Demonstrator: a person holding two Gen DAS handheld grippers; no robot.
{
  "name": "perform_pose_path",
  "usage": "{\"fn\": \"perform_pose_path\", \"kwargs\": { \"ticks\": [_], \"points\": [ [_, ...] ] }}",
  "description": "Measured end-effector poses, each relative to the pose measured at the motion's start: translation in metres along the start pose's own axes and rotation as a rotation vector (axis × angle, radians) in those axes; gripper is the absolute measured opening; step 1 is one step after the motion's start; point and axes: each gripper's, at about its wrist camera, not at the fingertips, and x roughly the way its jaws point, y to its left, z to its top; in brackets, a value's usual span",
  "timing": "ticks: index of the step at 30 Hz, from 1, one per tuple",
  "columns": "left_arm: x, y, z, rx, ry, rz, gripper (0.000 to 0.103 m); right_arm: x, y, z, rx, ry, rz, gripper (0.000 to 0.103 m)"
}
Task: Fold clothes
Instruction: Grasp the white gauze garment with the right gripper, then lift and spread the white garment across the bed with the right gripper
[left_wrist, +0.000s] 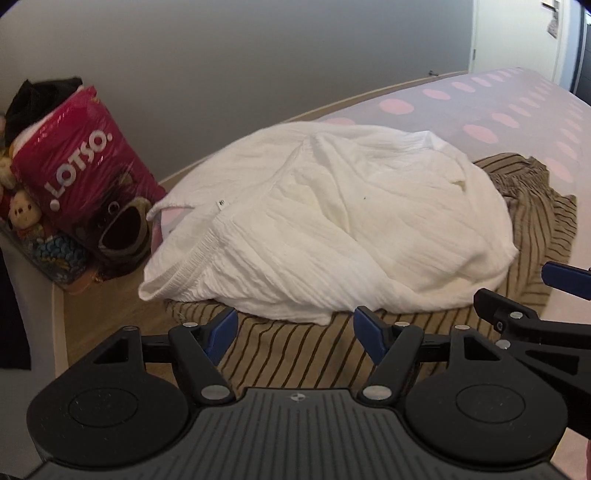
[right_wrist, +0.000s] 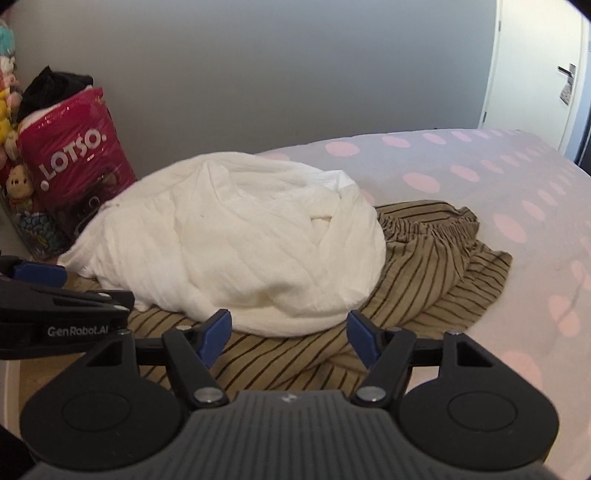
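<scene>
So we've got both tongs hovering over the near edge of the bed (right_wrist: 480, 192), side by side and angled down at the pile. The left tongs (left_wrist: 291, 332) are spread wide with nothing between the blue pads. Same with the right tongs (right_wrist: 288, 336): jaws apart, nothing caught in them.

The clothes are bunched in the middle of the bed. The white garment (left_wrist: 332, 221) is a rumpled mound sitting right on top of the striped tan garment (right_wrist: 424, 273), which spreads out underneath and pokes out on the near side and to the right. Our guess is the white one has to come off first, since it's pinning the striped one down.

The pink Lotso bag (left_wrist: 85, 162) and plush toys sit off to the left by the wall, well out of our way.
</scene>
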Motion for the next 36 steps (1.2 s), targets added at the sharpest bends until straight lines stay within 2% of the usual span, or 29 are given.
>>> {"fn": "perform_pose_path", "kwargs": {
  "ticks": [3,7,9,10,11,12,13,15,20,25,30,32,33,36],
  "points": [
    [0.014,-0.001,-0.001,-0.017,0.021,0.002,0.067,0.022,-0.001,0.007,-0.039,0.025,0.001,0.071],
    [0.027,-0.001,-0.003,-0.021,0.046,0.04,0.067,0.046,-0.003,0.013,-0.055,0.045,-0.007,0.07],
    [0.031,0.0,-0.004,-0.026,0.049,0.053,0.067,0.056,-0.004,0.015,-0.043,0.063,-0.006,0.059],
    [0.032,0.001,-0.005,-0.029,0.054,0.058,0.067,0.06,-0.004,0.015,-0.039,0.072,-0.006,0.057],
    [0.033,0.002,-0.005,-0.033,0.058,0.06,0.067,0.063,-0.003,0.016,-0.041,0.079,-0.01,0.049],
    [0.034,0.003,-0.005,-0.043,0.065,0.053,0.067,0.065,-0.001,0.016,-0.046,0.087,-0.017,0.034],
    [0.034,0.004,-0.006,-0.053,0.073,0.043,0.067,0.065,-0.001,0.016,-0.046,0.089,-0.026,0.025],
    [0.032,0.005,-0.006,-0.069,0.078,0.027,0.067,0.059,-0.001,0.016,-0.037,0.077,-0.045,0.014],
    [0.017,-0.002,-0.004,-0.049,0.034,0.004,0.067,0.014,-0.011,0.015,-0.01,0.003,-0.133,0.012],
    [-0.002,-0.008,-0.006,-0.033,-0.001,-0.031,0.067,-0.062,-0.038,0.009,0.06,-0.08,-0.252,0.011],
    [-0.023,-0.015,-0.011,0.01,-0.041,-0.069,0.067,-0.139,-0.076,-0.018,0.154,-0.113,-0.416,0.01],
    [-0.031,-0.019,-0.013,0.039,-0.055,-0.091,0.067,-0.164,-0.089,-0.035,0.159,-0.12,-0.524,0.009],
    [-0.035,-0.02,-0.014,0.052,-0.059,-0.122,0.068,-0.177,-0.097,-0.044,0.176,-0.118,-0.568,0.009],
    [-0.047,-0.028,-0.018,0.095,-0.043,-0.311,0.07,-0.214,-0.126,-0.071,0.261,-0.098,-0.653,0.009]
  ]
}}
